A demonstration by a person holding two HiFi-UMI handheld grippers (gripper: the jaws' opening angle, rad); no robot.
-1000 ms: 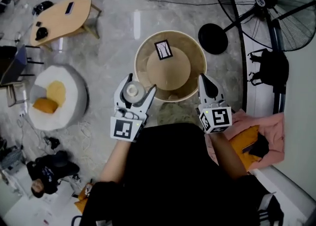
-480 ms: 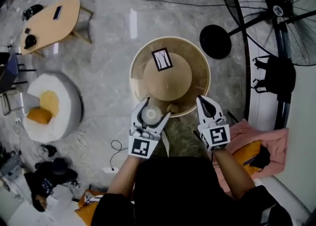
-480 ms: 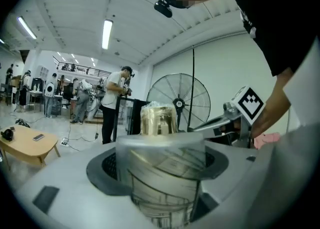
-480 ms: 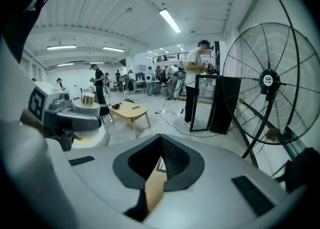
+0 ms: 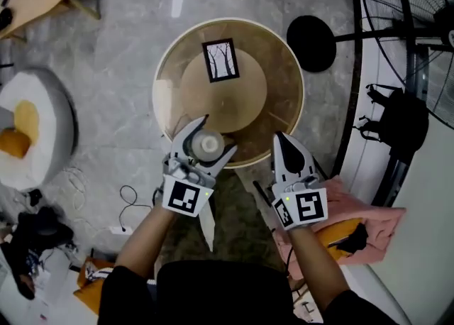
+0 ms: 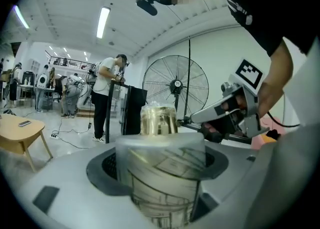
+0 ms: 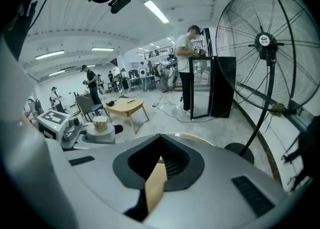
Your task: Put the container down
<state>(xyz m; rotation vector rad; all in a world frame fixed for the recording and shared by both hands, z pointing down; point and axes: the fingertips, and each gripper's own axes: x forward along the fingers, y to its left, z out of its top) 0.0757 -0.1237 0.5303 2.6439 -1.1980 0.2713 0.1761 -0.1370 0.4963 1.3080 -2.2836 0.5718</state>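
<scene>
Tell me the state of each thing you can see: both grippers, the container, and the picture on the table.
left gripper: shut on the container.
right gripper: shut, empty.
container: upright, lid on, held over the near edge of the round table; whether it touches the top cannot be told.
picture: on the table's far half, apart from both grippers.
</scene>
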